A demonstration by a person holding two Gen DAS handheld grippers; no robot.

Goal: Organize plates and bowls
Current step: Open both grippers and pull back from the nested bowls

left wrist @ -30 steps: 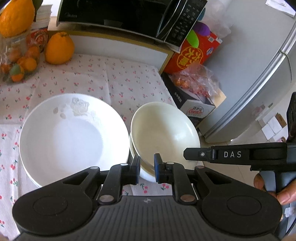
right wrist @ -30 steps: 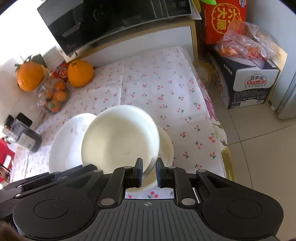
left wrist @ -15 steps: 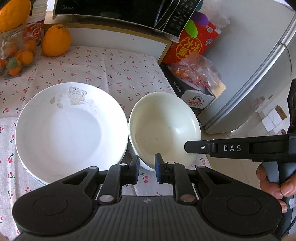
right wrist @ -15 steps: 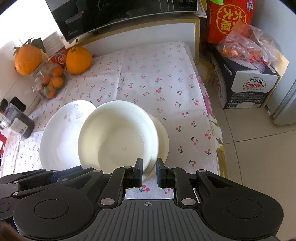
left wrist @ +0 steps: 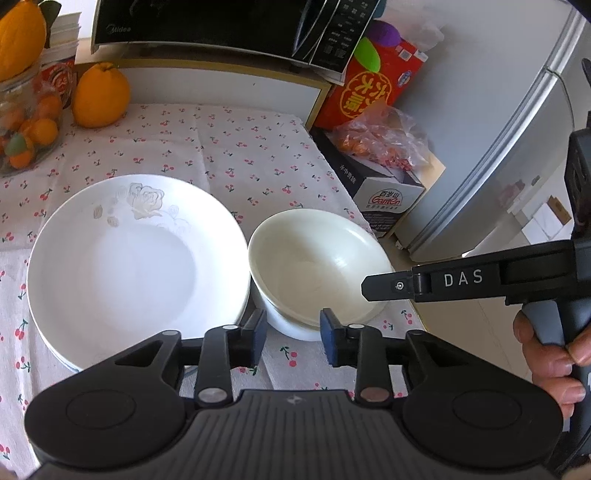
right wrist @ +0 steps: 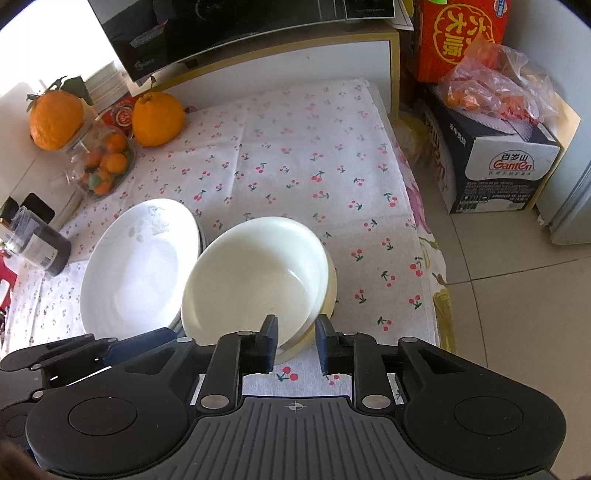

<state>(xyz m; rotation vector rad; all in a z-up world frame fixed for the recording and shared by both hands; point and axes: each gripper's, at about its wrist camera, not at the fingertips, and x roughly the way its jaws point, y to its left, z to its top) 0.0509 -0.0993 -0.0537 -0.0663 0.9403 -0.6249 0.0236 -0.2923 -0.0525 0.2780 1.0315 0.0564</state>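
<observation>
1. Bowls (right wrist: pixel 255 280) sit nested at the near right corner of the cherry-print tablecloth (right wrist: pixel 280 155), just beside the stack of plates (left wrist: pixel 136 258), which lies at nine o'clock from them and looks to be touching or nearly so.
2. Right gripper (right wrist: pixel 294 341) has its jaws opening, the rim of the bowls in the gap and the pads no longer pressing on it; left gripper (left wrist: pixel 291 338) is opening too, with only the bowls' foot and cloth showing between its pads, nothing clamped.
3. Risk one: the top bowl appears to sit slightly askew in the one below, so a fingertip brushing the rim on the way out could rock or slide it.
4. Risk two: the table edge and tiled floor (right wrist: pixel 509 332) lie close at three o'clock of the bowls; a shove that way could send them over.
5. Risk three: a knock toward nine o'clock would clink bowls against plates.
6. Around the scene: a big orange (right wrist: pixel 158 118) and a bag of small fruit (right wrist: pixel 105 166) at eleven o'clock, a dark jar (right wrist: pixel 37 243) at nine, a cardboard box (right wrist: pixel 502 162) on the floor at two, the microwave (left wrist: pixel 236 26) at twelve.
7. Nothing stands in the way of pulling straight back; the two grippers, close together, could bump each other.
</observation>
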